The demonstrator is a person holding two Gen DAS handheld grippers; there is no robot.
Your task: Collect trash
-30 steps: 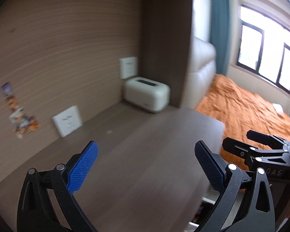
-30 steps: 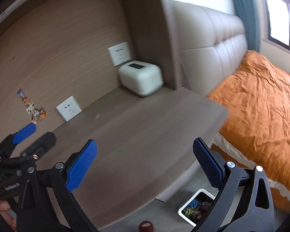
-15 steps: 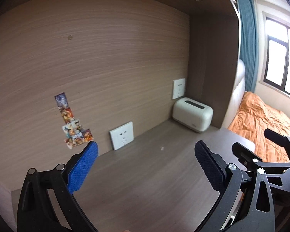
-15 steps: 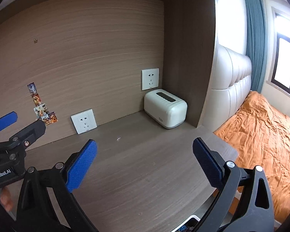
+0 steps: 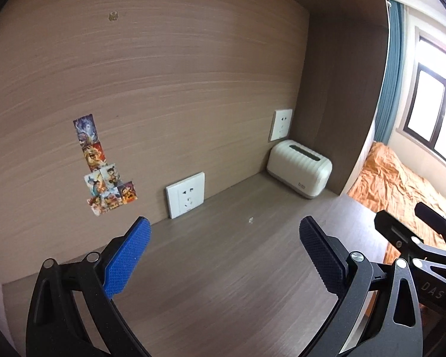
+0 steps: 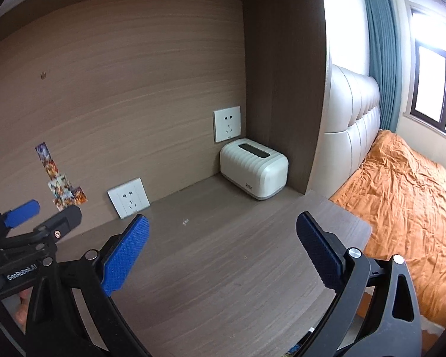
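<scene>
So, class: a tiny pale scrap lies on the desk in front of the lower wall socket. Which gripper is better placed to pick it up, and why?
Probably the right gripper: the scrap lies almost straight ahead between its open fingers. From the left gripper, also open, the scrap sits towards its right finger. The difference is slight.

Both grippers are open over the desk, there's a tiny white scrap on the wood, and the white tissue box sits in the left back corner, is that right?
Not quite: the white tissue box sits in the right back corner, against the side panel, as the right wrist view shows. The rest holds: the left gripper and right gripper are open over the desk, and a tiny white scrap lies on the wood.
</scene>
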